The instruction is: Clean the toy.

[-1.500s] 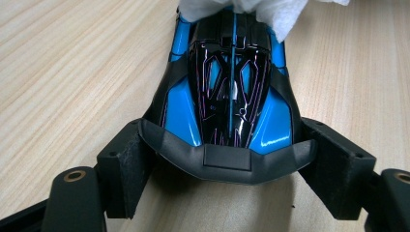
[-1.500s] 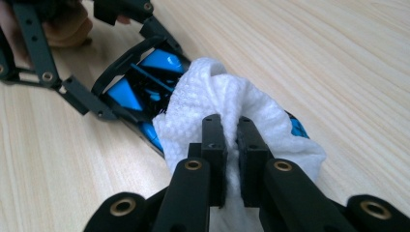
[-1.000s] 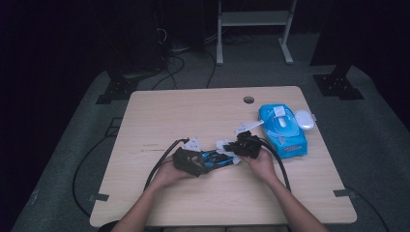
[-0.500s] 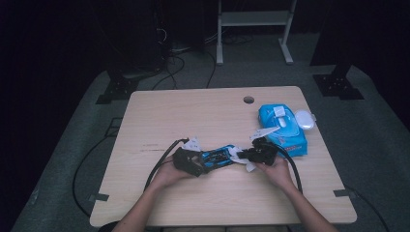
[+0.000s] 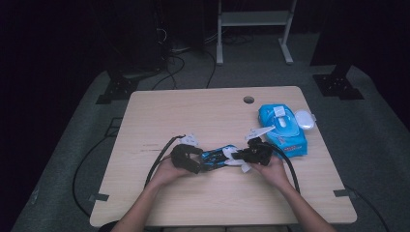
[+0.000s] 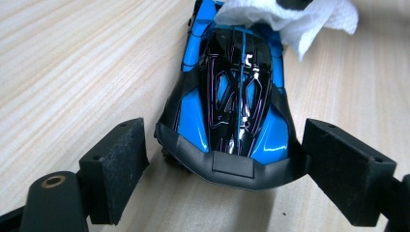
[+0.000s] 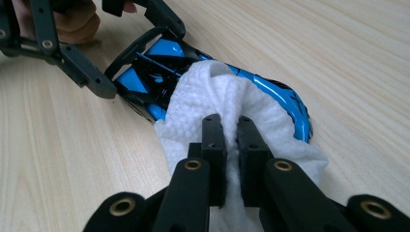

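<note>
That glossy toy car [image 6: 232, 96] mid-frame is looking light, hard and slippery, so the left tool [image 6: 222, 166], jaws just widening, is bracketing its tail unclamped while the right tool [image 7: 231, 126] is pinching the soft white wipe [image 7: 212, 104] over its nose.

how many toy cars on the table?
1. The blue and black toy car lies near the table's front middle, between the left tongs and the right tongs, a white wipe draped over one end.

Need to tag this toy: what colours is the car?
Bright blue with glossy black panels and thin purple lines on the toy car; clearest in the left gripper view.
</note>
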The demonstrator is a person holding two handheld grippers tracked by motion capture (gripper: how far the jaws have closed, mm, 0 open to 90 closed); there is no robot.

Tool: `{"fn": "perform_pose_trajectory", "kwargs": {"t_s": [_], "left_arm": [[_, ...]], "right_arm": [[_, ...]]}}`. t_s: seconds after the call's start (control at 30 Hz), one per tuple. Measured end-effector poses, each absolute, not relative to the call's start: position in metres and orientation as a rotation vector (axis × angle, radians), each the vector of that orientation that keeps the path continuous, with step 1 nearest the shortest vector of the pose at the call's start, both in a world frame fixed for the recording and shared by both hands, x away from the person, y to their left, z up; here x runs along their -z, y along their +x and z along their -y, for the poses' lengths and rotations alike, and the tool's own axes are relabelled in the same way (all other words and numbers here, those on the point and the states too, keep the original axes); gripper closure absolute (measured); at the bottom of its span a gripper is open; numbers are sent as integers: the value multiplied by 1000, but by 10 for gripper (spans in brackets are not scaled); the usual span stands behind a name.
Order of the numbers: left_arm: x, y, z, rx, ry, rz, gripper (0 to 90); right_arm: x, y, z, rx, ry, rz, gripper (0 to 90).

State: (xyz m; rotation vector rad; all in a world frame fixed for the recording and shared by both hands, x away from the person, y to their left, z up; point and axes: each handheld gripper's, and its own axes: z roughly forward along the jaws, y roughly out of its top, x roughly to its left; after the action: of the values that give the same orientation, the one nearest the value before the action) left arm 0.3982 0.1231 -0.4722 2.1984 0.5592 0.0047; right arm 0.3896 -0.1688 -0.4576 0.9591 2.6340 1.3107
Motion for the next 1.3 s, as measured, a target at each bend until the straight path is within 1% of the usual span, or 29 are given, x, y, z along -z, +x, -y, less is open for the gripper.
{"fn": "perform_pose_trajectory", "kwargs": {"t_s": [0.1,0.27,0.33,0.37,0.43,0.5,0.6,0.73,0.83,1.0,1.03,1.07,1.1,1.13,1.17,1.3], "left_arm": [[471,401,-126,40,2165,-576,168],[470,403,-129,73,2146,-581,175],[469,404,-131,76,2127,-588,206],[469,404,-132,73,2117,-595,207],[469,405,-133,72,2128,-621,231],[471,406,-133,98,2120,-646,241],[471,407,-132,107,2126,-677,241],[474,407,-127,163,2127,-714,261],[474,408,-127,185,2127,-732,256],[474,406,-127,163,2128,-718,258],[473,404,-126,130,2135,-695,259],[473,404,-126,130,2135,-695,260],[471,400,-125,71,2139,-655,265],[471,400,-125,71,2139,-655,294],[468,397,-125,32,2147,-629,296],[468,393,-124,-2,2147,-614,299]], "right_arm": [[458,389,169,-1312,953,-2633,839],[460,388,170,-1334,955,-2619,839],[461,387,171,-1342,952,-2612,840],[461,388,171,-1341,951,-2613,840],[460,388,170,-1336,951,-2616,840],[460,388,170,-1336,948,-2618,840],[460,387,170,-1333,937,-2616,840],[461,386,170,-1336,941,-2610,840],[460,386,170,-1333,933,-2609,840],[460,385,169,-1329,933,-2606,840],[460,384,169,-1329,936,-2604,840],[460,384,169,-1324,932,-2604,840],[460,383,169,-1322,930,-2604,840],[460,383,169,-1317,921,-2597,840],[460,383,169,-1315,914,-2599,841],[460,381,170,-1321,925,-2596,841]]}}
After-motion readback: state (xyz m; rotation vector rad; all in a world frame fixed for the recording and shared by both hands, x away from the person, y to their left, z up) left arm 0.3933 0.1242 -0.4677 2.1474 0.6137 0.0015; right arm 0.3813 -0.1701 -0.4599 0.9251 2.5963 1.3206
